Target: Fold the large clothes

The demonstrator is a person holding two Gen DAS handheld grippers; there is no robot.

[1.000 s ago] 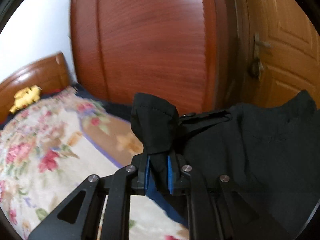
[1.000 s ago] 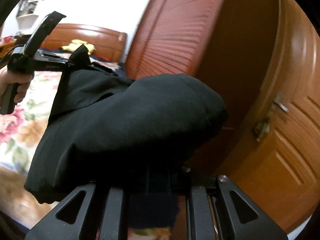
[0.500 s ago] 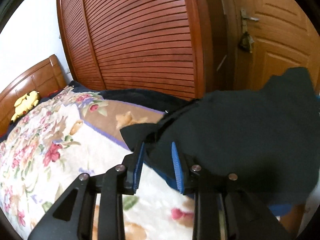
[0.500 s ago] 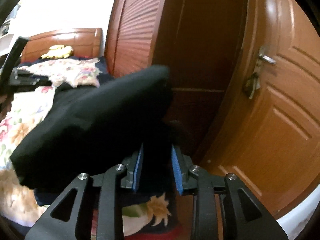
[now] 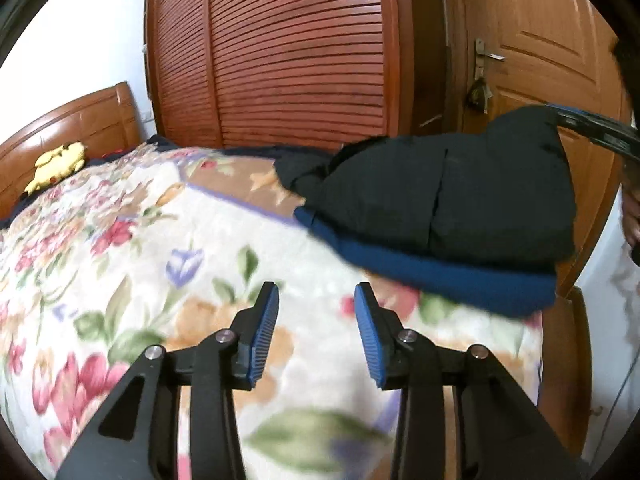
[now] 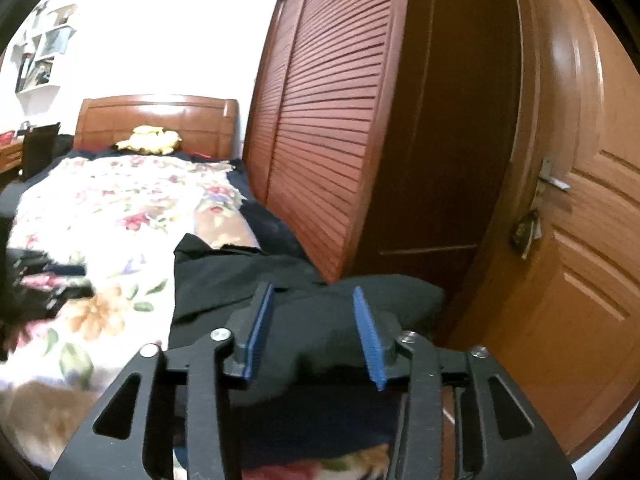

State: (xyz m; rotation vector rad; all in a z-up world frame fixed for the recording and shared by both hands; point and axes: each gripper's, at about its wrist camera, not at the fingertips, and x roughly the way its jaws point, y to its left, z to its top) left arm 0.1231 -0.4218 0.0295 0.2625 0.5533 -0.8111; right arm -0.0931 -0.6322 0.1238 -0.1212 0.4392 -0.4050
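Note:
A black garment (image 5: 440,200) lies bunched at the far right corner of the bed, on top of a folded dark blue item (image 5: 440,276). My left gripper (image 5: 316,314) hovers over the floral blanket (image 5: 120,240), short of the garment. Its jaws are opening and nothing is between them. In the right wrist view the black garment (image 6: 248,280) runs under and between the blue pads (image 6: 260,332) of my right gripper (image 6: 314,334). Those jaws are opening too, and the cloth sits slack between them. The right gripper's black frame (image 5: 592,130) shows at the garment's raised corner.
A louvred wooden wardrobe (image 6: 340,140) stands along the bed's right side, beside a wooden door (image 6: 580,240) with a handle. A yellow plush toy (image 6: 150,142) rests by the headboard (image 6: 156,116). Wall shelves (image 6: 44,56) hang far left. A hand (image 5: 632,220) shows at the right edge.
My left gripper let go of the black garment and pulled back over the blanket. My right gripper's jaws spread apart, and the garment sank from the air onto the bed corner.

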